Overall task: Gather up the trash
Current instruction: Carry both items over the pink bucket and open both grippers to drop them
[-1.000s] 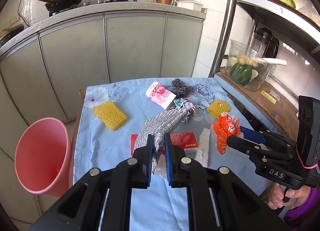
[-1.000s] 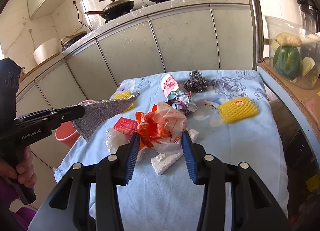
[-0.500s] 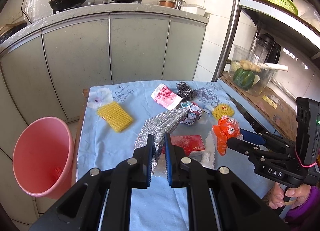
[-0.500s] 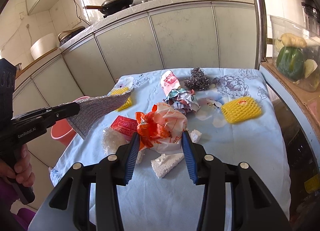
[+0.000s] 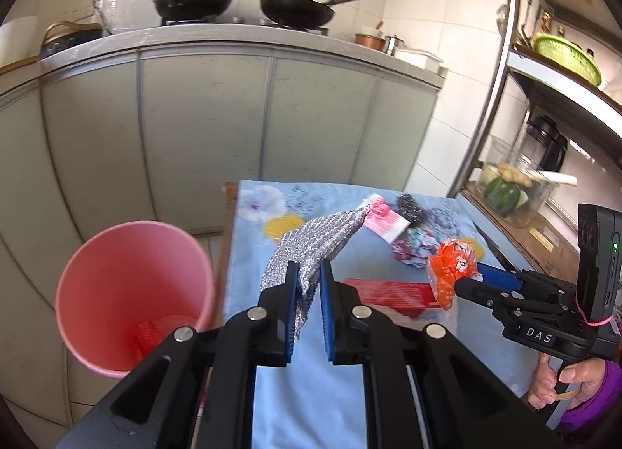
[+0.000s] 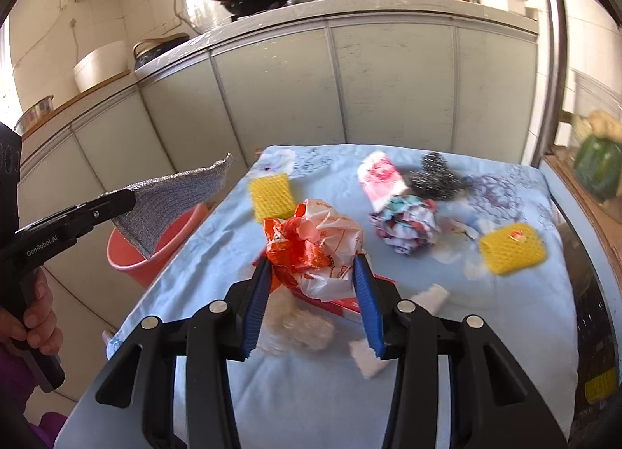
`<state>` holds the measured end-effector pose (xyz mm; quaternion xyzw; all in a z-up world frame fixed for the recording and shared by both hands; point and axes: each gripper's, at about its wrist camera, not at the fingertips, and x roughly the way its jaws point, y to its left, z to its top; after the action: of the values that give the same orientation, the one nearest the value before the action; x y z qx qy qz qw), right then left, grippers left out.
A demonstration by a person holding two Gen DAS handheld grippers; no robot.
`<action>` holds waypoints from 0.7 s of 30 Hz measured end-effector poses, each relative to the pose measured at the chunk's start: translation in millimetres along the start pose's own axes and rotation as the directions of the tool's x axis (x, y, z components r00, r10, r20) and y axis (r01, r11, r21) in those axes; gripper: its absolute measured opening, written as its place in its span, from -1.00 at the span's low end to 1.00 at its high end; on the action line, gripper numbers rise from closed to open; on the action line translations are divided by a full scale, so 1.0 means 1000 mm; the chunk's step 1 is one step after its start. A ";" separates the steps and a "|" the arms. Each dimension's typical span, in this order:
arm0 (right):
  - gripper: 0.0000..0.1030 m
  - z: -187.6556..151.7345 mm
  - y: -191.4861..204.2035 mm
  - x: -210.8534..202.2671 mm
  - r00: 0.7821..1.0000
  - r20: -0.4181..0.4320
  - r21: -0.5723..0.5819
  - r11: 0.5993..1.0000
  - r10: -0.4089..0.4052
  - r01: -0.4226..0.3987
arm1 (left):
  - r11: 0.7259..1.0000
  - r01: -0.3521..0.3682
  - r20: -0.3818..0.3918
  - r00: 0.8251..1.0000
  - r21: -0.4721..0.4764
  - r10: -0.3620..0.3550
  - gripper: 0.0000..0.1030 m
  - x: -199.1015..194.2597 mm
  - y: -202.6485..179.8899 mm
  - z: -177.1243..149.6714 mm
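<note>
Two handheld grippers are seen over a kitchen table (image 6: 505,332) draped in a pale blue floral cloth, each clamped on one piece of trash. A silver mesh cloth (image 5: 315,247) is pinched between the nearly closed jaws of the left gripper (image 5: 309,285) and is held clear of the table, near the single pink bin (image 5: 132,293) that stands on the floor at the table's left edge. A crumpled orange-and-white plastic bag (image 6: 315,250) is gripped between the partly spread blue pads of the right gripper (image 6: 313,285), above the table.

Still lying on the cloth are counted: two yellow foam nets (image 6: 272,196), one steel scourer (image 6: 435,173), one pink-and-white packet (image 6: 381,177), one ball of printed paper (image 6: 404,227), one red box (image 5: 392,293), one clear plastic wad (image 6: 299,326) and two white foam scraps (image 6: 367,359). One red item is visible at the bottom of the bin.

Behind the table, grey cabinet fronts run under a counter on which two black woks (image 5: 190,2) are set, against white tiles. A metal rack stands to the right.

Compared with a second earlier, the mesh cloth has been carried left, from over the middle of the table towards the bin, and the bag has been lifted slightly; both grips are unchanged.
</note>
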<state>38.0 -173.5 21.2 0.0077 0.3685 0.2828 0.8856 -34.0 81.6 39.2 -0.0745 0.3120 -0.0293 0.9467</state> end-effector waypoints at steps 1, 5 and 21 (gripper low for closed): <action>-0.15 0.003 0.008 0.004 1.000 -0.003 -0.018 1.000 0.009 -0.009 | 1.000 -0.011 0.006 1.000 -0.012 0.011 -0.80 -0.004 0.008 0.000; -0.15 0.015 0.044 0.020 0.998 -0.020 -0.091 0.994 0.054 -0.056 | 0.995 -0.077 0.026 0.997 -0.071 0.079 -0.80 -0.019 0.048 -0.004; -0.15 0.049 0.168 0.102 0.961 -0.136 -0.234 0.935 0.242 -0.268 | 0.937 -0.268 -0.091 0.963 -0.223 0.254 -0.79 -0.033 0.145 -0.042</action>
<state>44.9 28.6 28.5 -0.0711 0.3717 0.4395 0.8146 -84.5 222.6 2.2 -0.1421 0.3490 0.1313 0.9169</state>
